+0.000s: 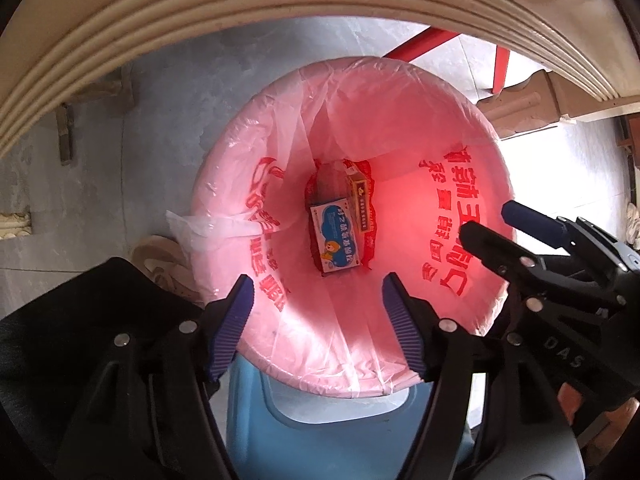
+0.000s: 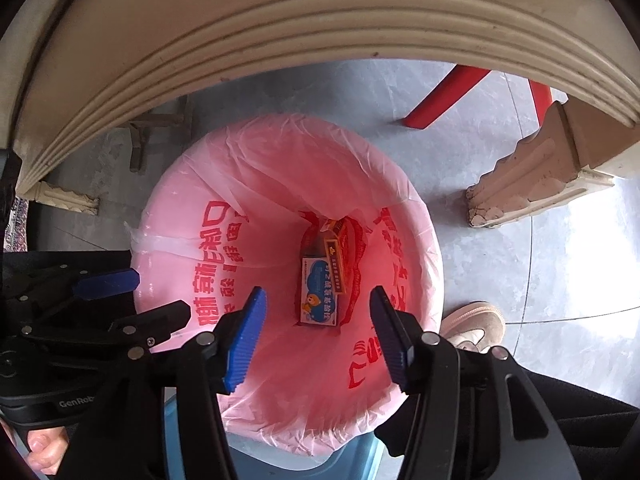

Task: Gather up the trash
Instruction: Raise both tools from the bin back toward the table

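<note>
A blue bin lined with a pink plastic bag (image 1: 420,152) with red print stands on the floor; it also shows in the right wrist view (image 2: 280,168). At its bottom lie a white-and-blue carton (image 1: 334,240) and an orange box (image 1: 360,204), also seen in the right wrist view as the carton (image 2: 320,296) and the orange box (image 2: 336,260). My left gripper (image 1: 318,320) is open and empty above the bin's near rim. My right gripper (image 2: 318,334) is open and empty above the bin; it shows at the right of the left wrist view (image 1: 496,224).
A cream table edge (image 1: 200,4) arches over the bin. A carved table leg (image 2: 532,176) stands to the right, a red stool leg (image 2: 440,96) behind. A person's shoe (image 2: 476,324) is beside the bin on the grey floor.
</note>
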